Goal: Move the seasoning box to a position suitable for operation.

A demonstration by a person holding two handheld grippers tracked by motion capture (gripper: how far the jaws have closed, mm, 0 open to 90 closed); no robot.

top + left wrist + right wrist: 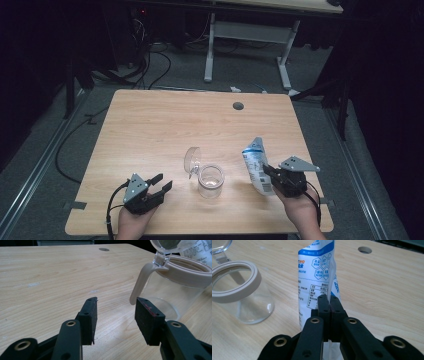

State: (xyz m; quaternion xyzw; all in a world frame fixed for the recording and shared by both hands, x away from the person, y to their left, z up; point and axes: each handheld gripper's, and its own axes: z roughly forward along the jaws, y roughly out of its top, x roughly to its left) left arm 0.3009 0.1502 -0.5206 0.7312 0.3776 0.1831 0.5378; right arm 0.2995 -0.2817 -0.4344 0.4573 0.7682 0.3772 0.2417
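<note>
A clear glass jar (211,181) with a beige rim stands in the middle of the wooden table (150,130), its hinged lid (192,160) flipped open to the left. The same jar (176,287) is close on the right in the left gripper view. My left gripper (166,182) rests on the table to the jar's left, open, nothing between its pads (90,315). My right gripper (266,171) is shut on the lower edge of a white and blue pouch (257,167), holding it upright to the right of the jar. The pouch (317,277) rises above the closed jaws, with the jar (239,292) at the left.
A round cable hole (238,106) sits near the table's far edge. Beyond the table a white desk frame (247,40) and loose cables lie on the grey floor. Bare wood spreads over the table's far half and left side.
</note>
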